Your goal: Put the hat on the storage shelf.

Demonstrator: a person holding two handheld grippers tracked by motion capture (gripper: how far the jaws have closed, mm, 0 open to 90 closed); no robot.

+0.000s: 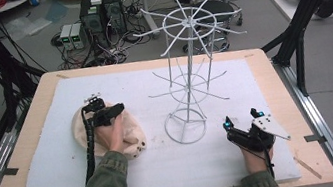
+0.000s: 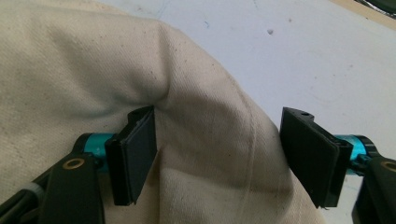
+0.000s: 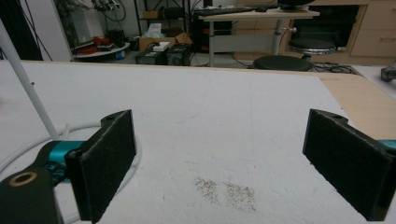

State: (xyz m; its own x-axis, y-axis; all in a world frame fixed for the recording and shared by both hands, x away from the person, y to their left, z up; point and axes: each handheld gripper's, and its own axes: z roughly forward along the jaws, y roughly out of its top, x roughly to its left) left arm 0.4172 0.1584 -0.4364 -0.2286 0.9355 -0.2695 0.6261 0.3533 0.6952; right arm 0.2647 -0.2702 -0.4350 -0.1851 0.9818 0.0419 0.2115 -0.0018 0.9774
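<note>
Over the cream cloth (image 1: 129, 129), left claw (image 2: 219, 156) gapes, straddling a fold.

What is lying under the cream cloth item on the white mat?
The cream cloth item rests directly on the white foam mat. Whatever lies beneath or inside it is covered by its fabric. From above, the open left claw straddles a raised fold of it.
</note>
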